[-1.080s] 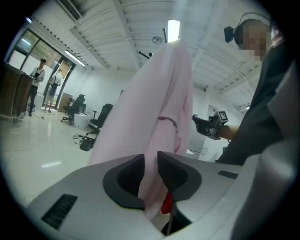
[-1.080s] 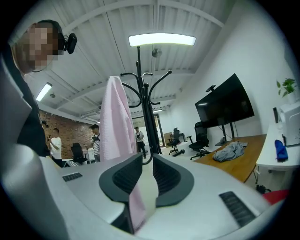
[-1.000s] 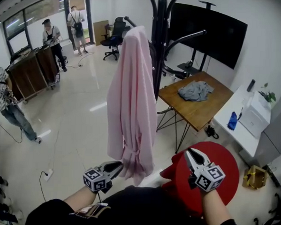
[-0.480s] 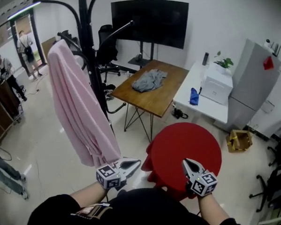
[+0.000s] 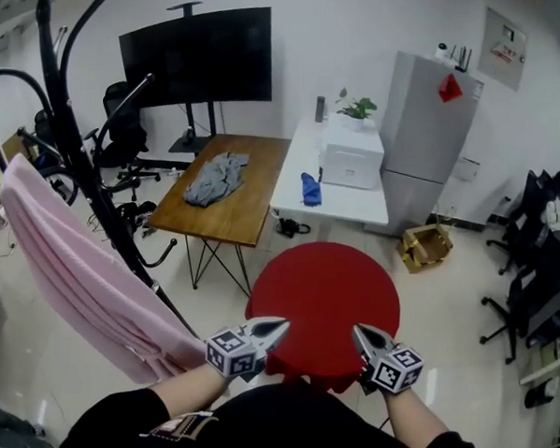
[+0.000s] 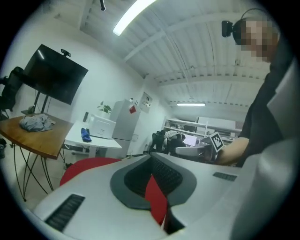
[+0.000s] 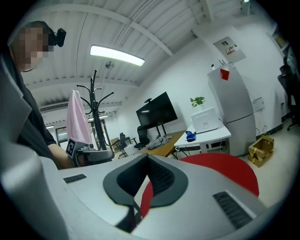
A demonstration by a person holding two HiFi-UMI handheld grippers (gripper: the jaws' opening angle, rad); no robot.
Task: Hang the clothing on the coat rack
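A pink garment (image 5: 80, 283) hangs from the black coat rack (image 5: 73, 151) at the left of the head view; it also shows in the right gripper view as the pink garment (image 7: 77, 117). A grey piece of clothing (image 5: 217, 176) lies crumpled on the wooden table (image 5: 252, 217). My left gripper (image 5: 279, 326) and right gripper (image 5: 358, 333) are held close together over the red stool (image 5: 323, 296), both shut and empty. The right jaws have just been closing with nothing between them. Neither gripper touches any clothing.
A black TV (image 5: 197, 55) stands behind the table. A white desk (image 5: 342, 198) carries a white box (image 5: 354, 157) and a blue cloth (image 5: 308, 188). A grey fridge (image 5: 425, 132), a cardboard box (image 5: 424, 247) and office chairs (image 5: 535, 269) are to the right.
The view has swung right, so the rack and pink garment now sit at the left edge. Both grippers have drawn closer together over the red stool and their jaws have shut.
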